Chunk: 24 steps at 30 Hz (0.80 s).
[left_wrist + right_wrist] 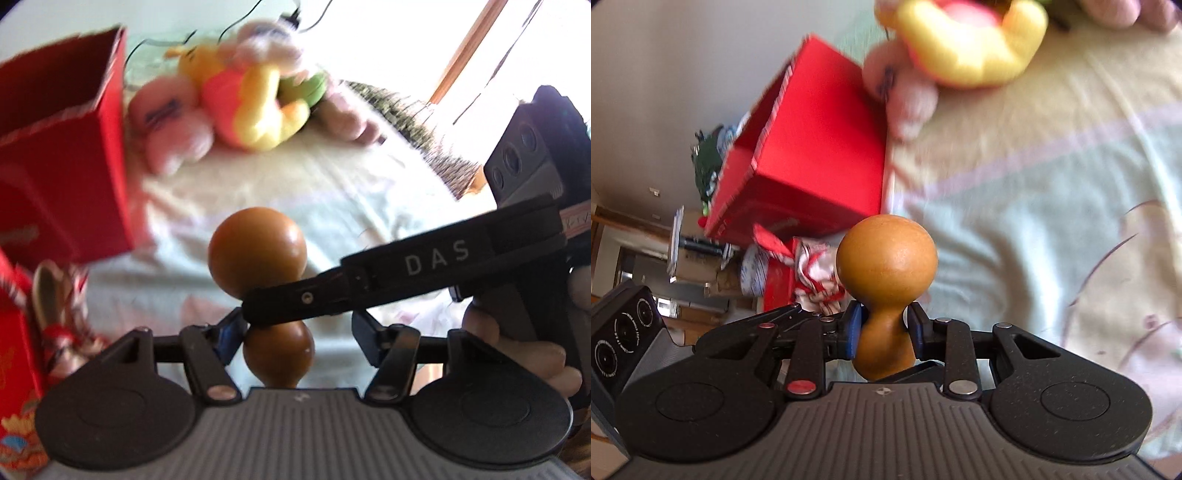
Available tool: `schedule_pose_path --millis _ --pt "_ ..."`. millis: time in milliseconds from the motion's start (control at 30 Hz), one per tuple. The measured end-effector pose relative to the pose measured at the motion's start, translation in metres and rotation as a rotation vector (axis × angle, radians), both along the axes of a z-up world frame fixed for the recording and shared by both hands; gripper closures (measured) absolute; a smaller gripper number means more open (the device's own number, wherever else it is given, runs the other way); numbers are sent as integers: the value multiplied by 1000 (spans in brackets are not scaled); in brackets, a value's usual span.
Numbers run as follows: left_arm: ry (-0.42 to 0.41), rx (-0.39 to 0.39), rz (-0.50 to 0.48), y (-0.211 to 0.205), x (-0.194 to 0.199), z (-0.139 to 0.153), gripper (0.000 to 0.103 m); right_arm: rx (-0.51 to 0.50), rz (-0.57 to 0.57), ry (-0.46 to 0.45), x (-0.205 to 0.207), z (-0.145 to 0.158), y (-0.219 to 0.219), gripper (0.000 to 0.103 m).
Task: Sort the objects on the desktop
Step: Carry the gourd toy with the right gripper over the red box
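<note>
The right gripper [882,328] has its jaws closed on the waist of the gourd [886,269], carried above the bed [1052,192], probably toward the red box [812,155]. The left gripper [297,332] has its jaws open around the gourd, not touching it, it seems.

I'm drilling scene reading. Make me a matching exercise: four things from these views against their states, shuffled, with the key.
Things
1. brown wooden gourd-shaped piece
2. red cardboard box
3. yellow and orange plush toy
4. left hand-held gripper

States
A. jaws apart
B. lying among pink plush toys
C. clamped at its waist by the right hand-held gripper
D. top open

Pairs: 1-C, 2-D, 3-B, 4-A
</note>
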<state>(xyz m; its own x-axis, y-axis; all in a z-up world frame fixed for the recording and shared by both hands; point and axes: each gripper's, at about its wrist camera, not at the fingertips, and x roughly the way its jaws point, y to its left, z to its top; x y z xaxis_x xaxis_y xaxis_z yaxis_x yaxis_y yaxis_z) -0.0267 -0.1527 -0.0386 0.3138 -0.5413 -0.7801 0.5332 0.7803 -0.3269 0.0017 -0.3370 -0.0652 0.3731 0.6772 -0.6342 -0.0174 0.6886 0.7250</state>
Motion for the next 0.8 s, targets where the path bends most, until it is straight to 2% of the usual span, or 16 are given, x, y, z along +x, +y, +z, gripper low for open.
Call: schedule_pose_path --millis 233,333,467,633,800 --pt "-167 -49 -30 -13 -2 58 39 1 -19 -138 10 57 -13 73" --pt "-236 -67 -26 -9 7 89 39 3 8 -209 23 89 -13 73" --pt "-326 -47 -14 7 22 125 39 -23 70 -301 48 131 8 73" --pt "-366 -3 -1 43 54 155 40 -61 138 -325 89 166 50 73" --pt "-350 54 31 83 94 155 40 -40 164 -248 126 170 100 73"
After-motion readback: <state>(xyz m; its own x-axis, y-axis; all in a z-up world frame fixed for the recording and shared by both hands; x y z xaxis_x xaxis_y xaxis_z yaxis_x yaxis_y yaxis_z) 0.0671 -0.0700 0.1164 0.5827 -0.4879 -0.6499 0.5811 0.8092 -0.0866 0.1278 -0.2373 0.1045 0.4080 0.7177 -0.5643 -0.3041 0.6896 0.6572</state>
